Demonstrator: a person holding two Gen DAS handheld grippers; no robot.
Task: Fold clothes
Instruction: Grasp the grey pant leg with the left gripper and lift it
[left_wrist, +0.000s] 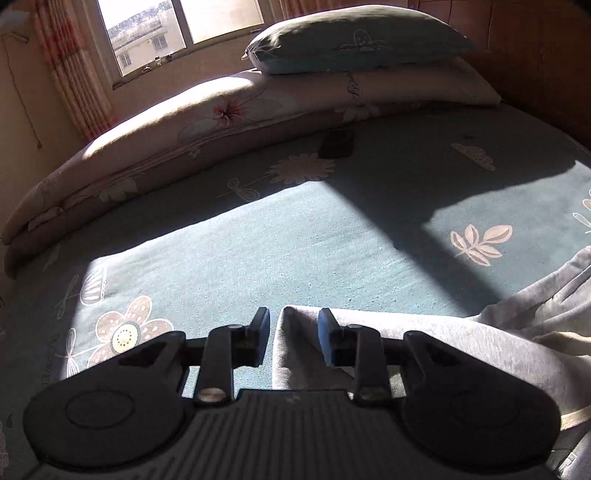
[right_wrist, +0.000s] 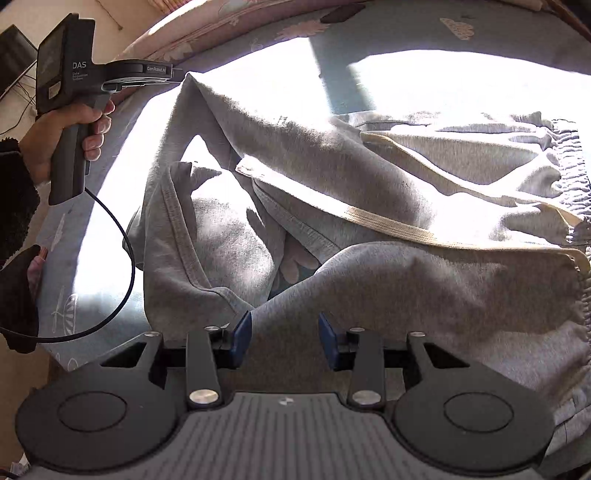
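Observation:
Grey sweatpants (right_wrist: 369, 192) with a beige side stripe (right_wrist: 399, 225) and a gathered waistband (right_wrist: 569, 170) lie rumpled on the teal bed sheet (left_wrist: 258, 251). My left gripper (left_wrist: 293, 323) has its jaws apart, with a lifted corner of a grey pant leg (left_wrist: 406, 339) standing between them. From the right wrist view the left gripper (right_wrist: 177, 75) meets that raised leg end at the upper left. My right gripper (right_wrist: 283, 326) has its jaws apart around a fold of grey fabric (right_wrist: 406, 291) near the front edge.
A folded floral quilt (left_wrist: 155, 140) and two stacked pillows (left_wrist: 362, 48) lie at the bed's far side, under a window (left_wrist: 155, 29). A dark flat object (left_wrist: 336, 144) rests on the sheet. A wooden headboard (left_wrist: 535, 55) stands at right. A cable (right_wrist: 125, 258) hangs from the left gripper's handle.

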